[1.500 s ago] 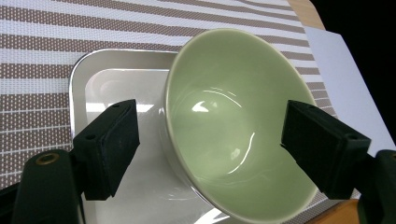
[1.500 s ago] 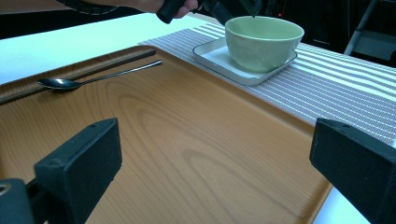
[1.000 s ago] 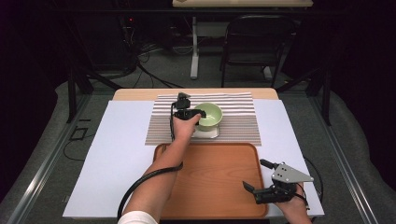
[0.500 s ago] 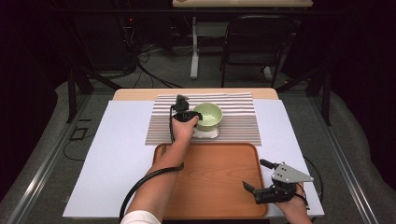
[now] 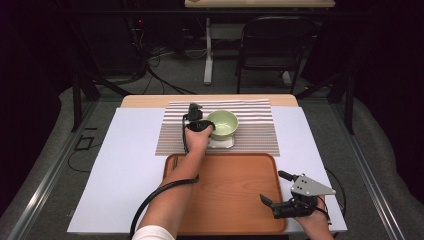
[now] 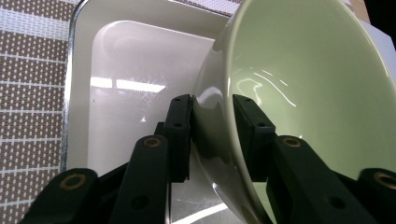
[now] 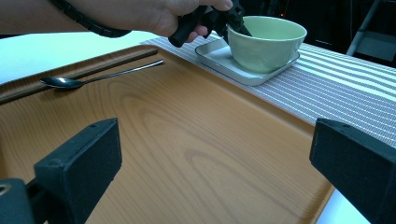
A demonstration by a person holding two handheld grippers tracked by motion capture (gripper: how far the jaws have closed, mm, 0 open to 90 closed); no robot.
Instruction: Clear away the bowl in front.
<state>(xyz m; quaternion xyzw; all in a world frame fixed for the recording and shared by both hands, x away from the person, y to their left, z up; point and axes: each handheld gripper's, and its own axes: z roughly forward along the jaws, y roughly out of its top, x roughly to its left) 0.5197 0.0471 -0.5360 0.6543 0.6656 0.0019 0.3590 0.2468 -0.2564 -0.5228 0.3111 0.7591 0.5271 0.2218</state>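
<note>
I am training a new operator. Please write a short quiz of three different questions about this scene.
1. True or false: the left gripper has its jaws on the wall of the pale green ceramic bowl.
2. What does the bowl stand on? A) white square dish B) brown wooden tray C) bare table
3. Which metal utensil lies on the tray?

Key: 1 true, one jaw inside and one outside, having just been closing. 2 A. 3 a silver spoon.

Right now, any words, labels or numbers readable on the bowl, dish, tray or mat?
None: the green bowl, the white dish, the wooden tray, the striped mat and the spoon bear no readable text.
</note>
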